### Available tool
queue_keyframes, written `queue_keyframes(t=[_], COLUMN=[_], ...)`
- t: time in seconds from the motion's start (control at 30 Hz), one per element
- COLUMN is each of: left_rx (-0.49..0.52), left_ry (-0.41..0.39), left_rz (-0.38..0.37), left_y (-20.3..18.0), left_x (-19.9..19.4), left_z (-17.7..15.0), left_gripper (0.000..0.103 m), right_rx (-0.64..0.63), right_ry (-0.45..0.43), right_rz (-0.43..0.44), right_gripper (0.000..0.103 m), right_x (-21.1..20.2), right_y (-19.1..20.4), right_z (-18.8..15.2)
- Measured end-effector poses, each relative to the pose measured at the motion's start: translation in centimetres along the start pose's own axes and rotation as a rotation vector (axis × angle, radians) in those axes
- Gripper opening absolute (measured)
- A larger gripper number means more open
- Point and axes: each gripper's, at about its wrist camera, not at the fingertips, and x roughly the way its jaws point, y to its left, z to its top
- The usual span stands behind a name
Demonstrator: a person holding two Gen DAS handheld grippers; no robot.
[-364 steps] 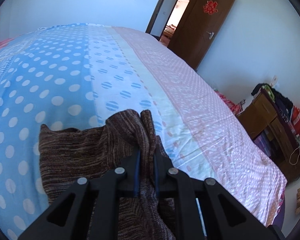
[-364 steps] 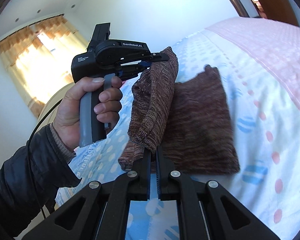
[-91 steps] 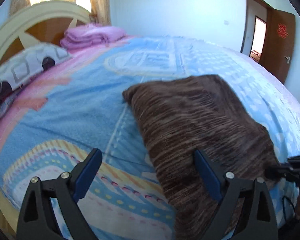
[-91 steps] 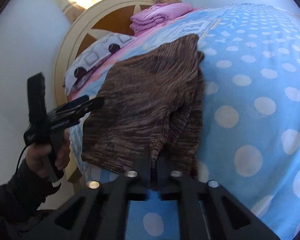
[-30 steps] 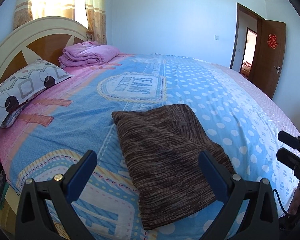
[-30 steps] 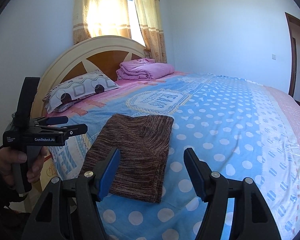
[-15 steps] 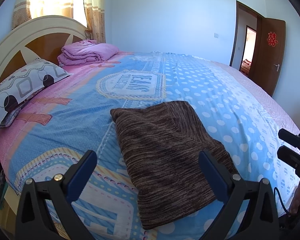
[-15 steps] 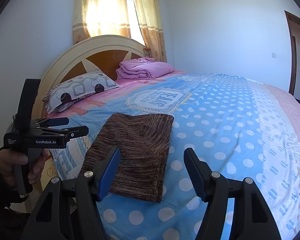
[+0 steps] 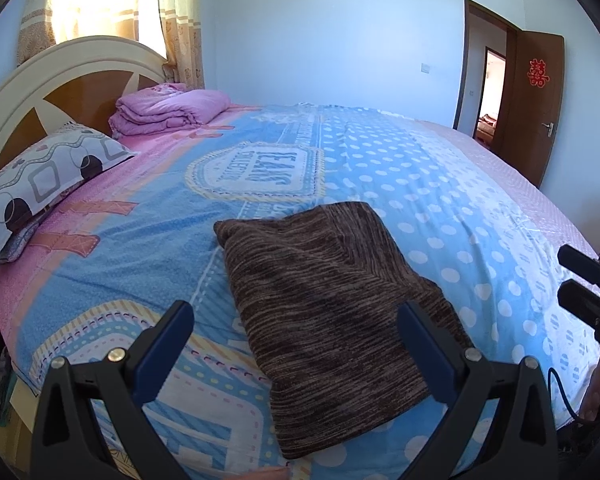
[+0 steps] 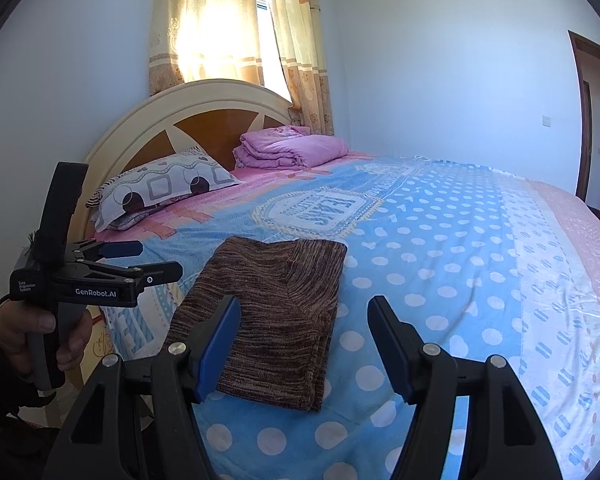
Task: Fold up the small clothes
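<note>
A brown knitted garment lies folded flat on the blue polka-dot bedspread, near the bed's near edge. It also shows in the right wrist view. My left gripper is open and empty, held back above the garment's near part. It also shows from the side in the right wrist view. My right gripper is open and empty, held back from the garment's right side. Its black tips show at the right edge of the left wrist view.
A patterned pillow and a folded pink blanket lie at the headboard. A curtained window is behind it. An open brown door stands at the far right.
Both grippers let go of the garment, opened and drew back. In the last second both views barely shift.
</note>
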Motion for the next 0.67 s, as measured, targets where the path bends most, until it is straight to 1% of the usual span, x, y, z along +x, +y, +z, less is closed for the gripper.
queue_keyframes(t=[0.17, 0.23, 0.43, 0.57, 0.67], left_rx=[0.004, 0.0, -0.005, 0.011, 0.017], left_ry=[0.005, 0.002, 0.014, 0.002, 0.002], left_rz=[0.011, 0.029, 0.05, 0.073, 0.069], left_y=[0.09, 0.22, 0.81, 0.81, 0.79], left_x=[0.2, 0.21, 0.6, 0.72, 0.92], left_z=[0.12, 0.17, 0.13, -0.19, -0.3], left_gripper=[0.103, 0.103, 0.103, 0.103, 0.103], right_rx=[0.001, 0.001, -0.008, -0.017, -0.018], right_ry=[0.0, -0.001, -0.005, 0.003, 0.006], right_rz=[0.002, 0.005, 0.017, 0.023, 0.025], right_gripper=[0.067, 0.067, 0.067, 0.067, 0.067], right_x=[0.1, 0.14, 0.1, 0.26, 0.34], right_y=[-0.01, 0.0, 0.21, 0.36, 0.41], right_z=[-0.03, -0.03, -0.02, -0.08, -0.1])
